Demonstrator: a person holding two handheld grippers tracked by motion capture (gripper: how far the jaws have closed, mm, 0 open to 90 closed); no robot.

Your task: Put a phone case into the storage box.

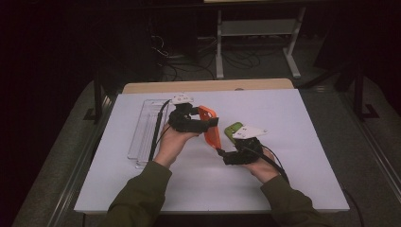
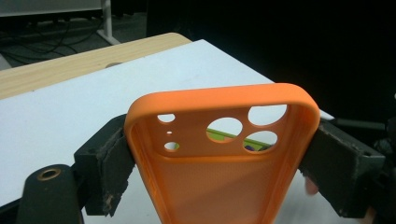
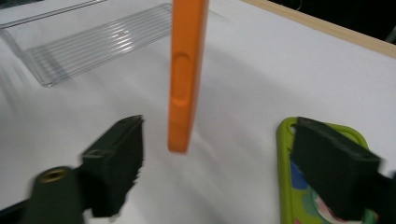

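An orange phone case stands on edge above the white table, and my left gripper is shut on its two long sides. In the left gripper view the case faces me hollow side first, camera holes at the top, wedged between both jaws of the left gripper. My right gripper is just right of it, open. In the right gripper view the orange case hangs edge-on beyond the open right gripper. A green phone case lies flat, partly behind one jaw.
A clear ribbed plastic tray lies along the left part of the table, also seen as the tray in the right gripper view. A wooden strip borders the far edge. Beyond it stand a metal frame and cables on a dark floor.
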